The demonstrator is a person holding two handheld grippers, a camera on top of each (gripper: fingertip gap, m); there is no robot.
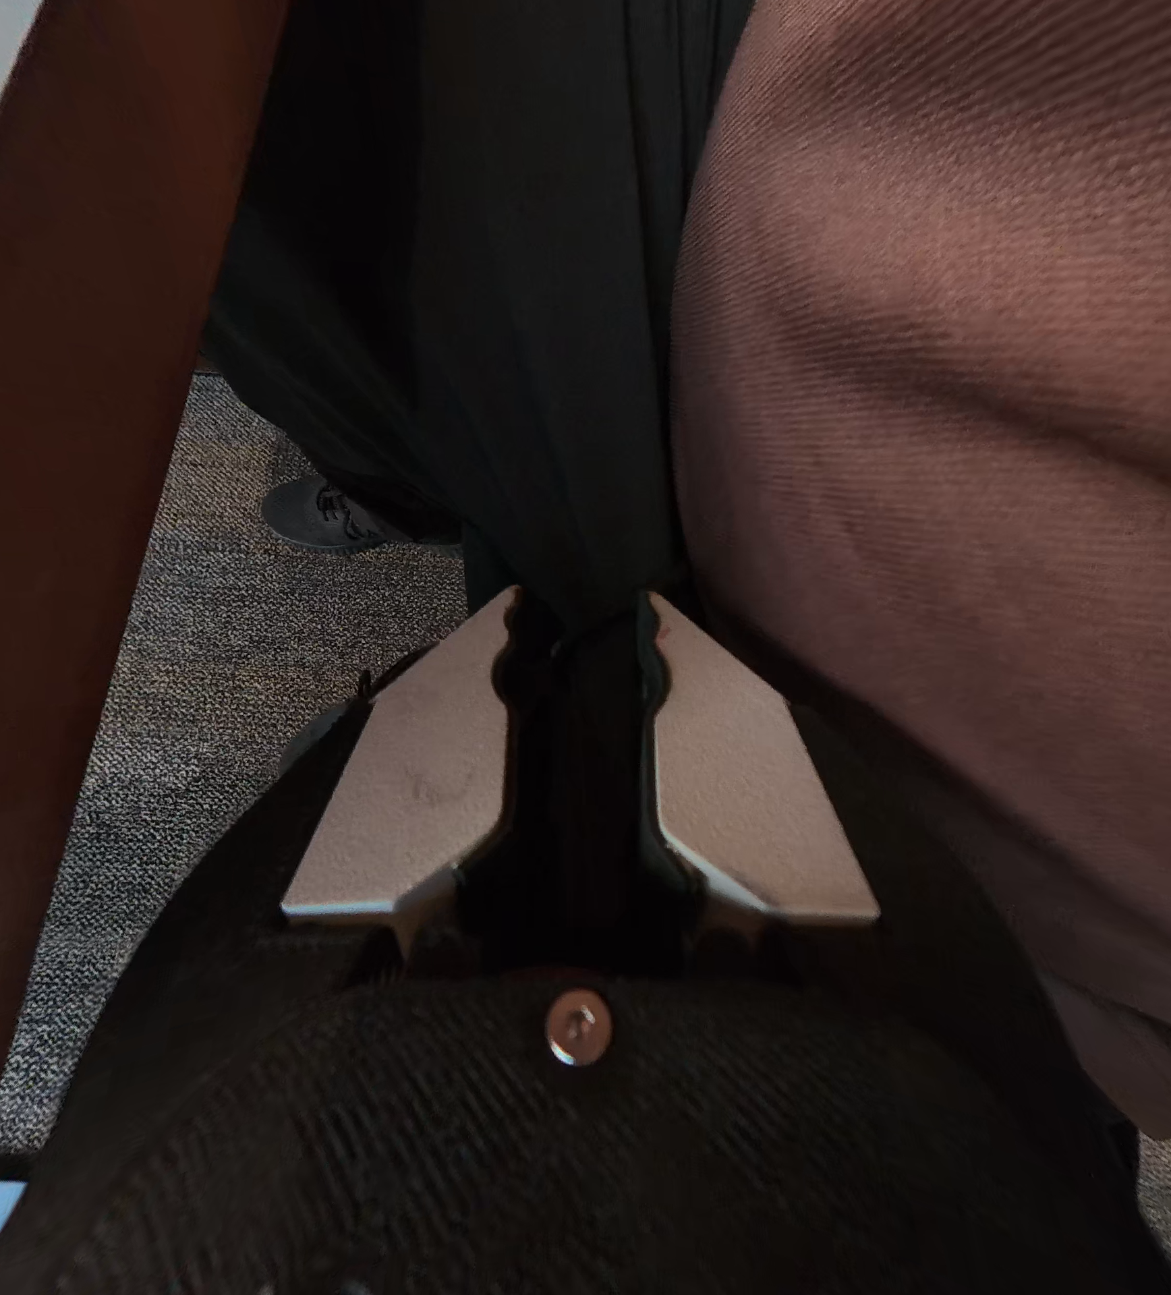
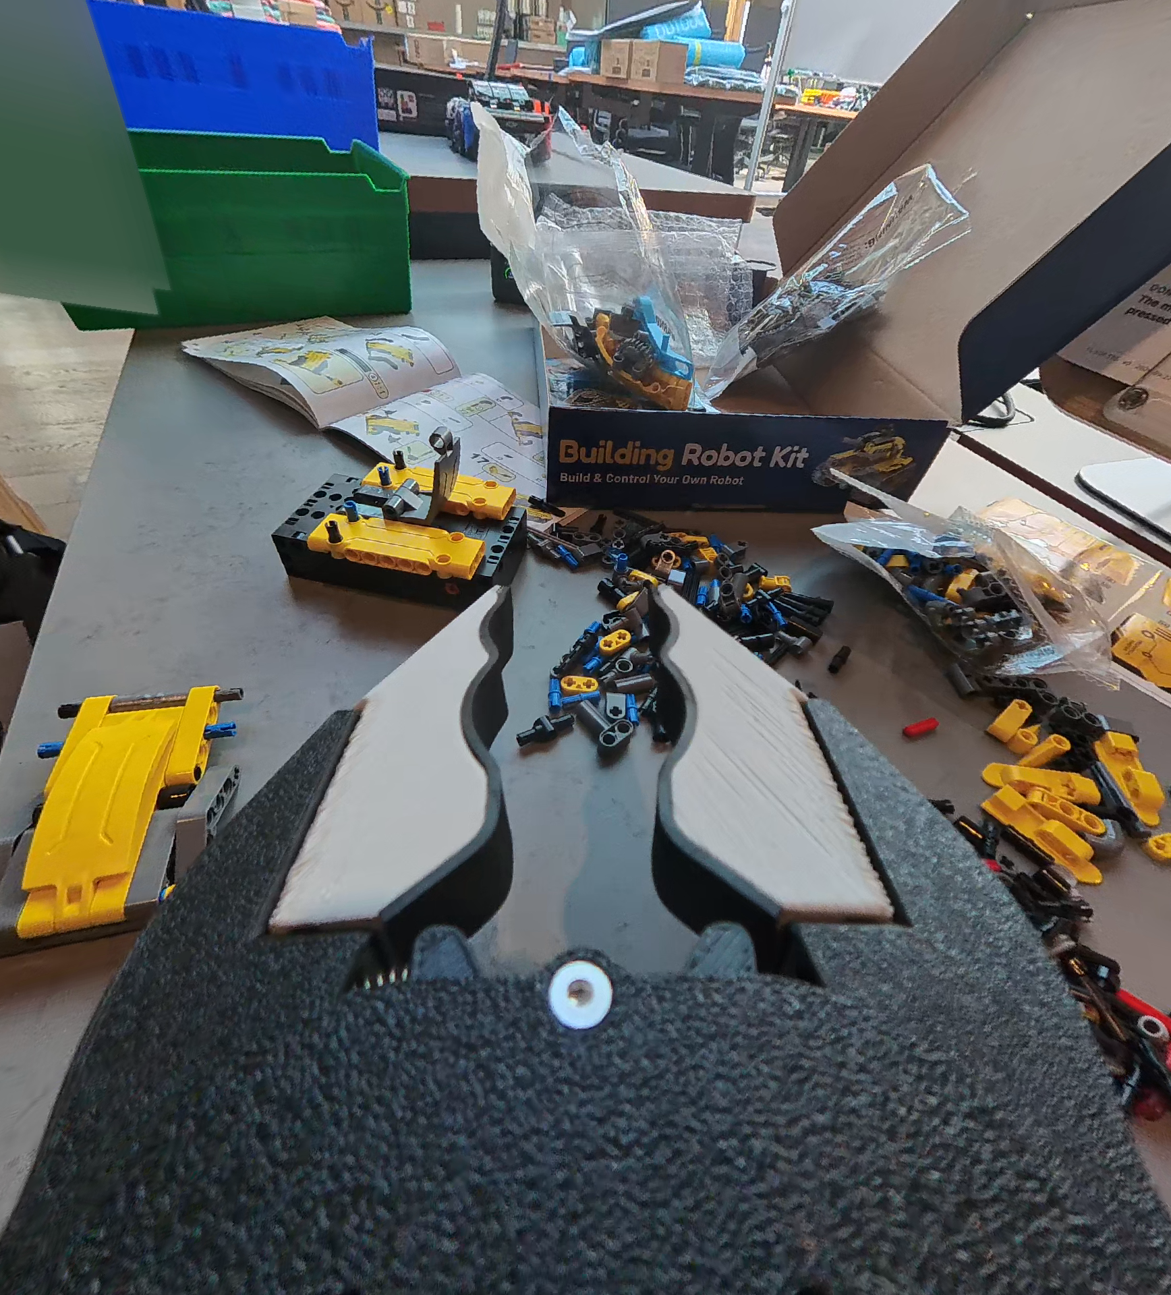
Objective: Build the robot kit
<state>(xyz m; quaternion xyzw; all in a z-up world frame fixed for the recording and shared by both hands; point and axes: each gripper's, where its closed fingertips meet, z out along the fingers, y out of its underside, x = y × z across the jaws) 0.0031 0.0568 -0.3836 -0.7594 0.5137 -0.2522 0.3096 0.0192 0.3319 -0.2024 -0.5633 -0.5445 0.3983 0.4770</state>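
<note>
My right gripper (image 2: pixel 579 603) is open and empty. It hangs just above a loose pile of small black, blue and yellow building parts (image 2: pixel 681 631) on the grey table (image 2: pixel 183 490). A black and yellow block assembly (image 2: pixel 400 539) stands just left of its fingertips. A yellow and grey assembly (image 2: pixel 106 806) lies at the near left. My left gripper (image 1: pixel 583 610) points down beside the table, its jaws apart. Black trouser cloth (image 1: pixel 498 280) fills the gap between them; I cannot tell if it is pinched. Brown ribbed fabric (image 1: pixel 954 420) presses in from the right.
An open kit box (image 2: pixel 744 455) holds clear bags (image 2: pixel 604 280). An instruction booklet (image 2: pixel 358 378) lies open behind the assembly. A bag of parts (image 2: pixel 975 603) and loose yellow pieces (image 2: pixel 1059 792) lie at right. Green (image 2: pixel 267 238) and blue (image 2: pixel 232 70) bins stand back left. Below: wooden panel (image 1: pixel 78 420), carpet (image 1: pixel 218 666), a shoe (image 1: pixel 330 518). About 35 cm separates my left fingertips from my right.
</note>
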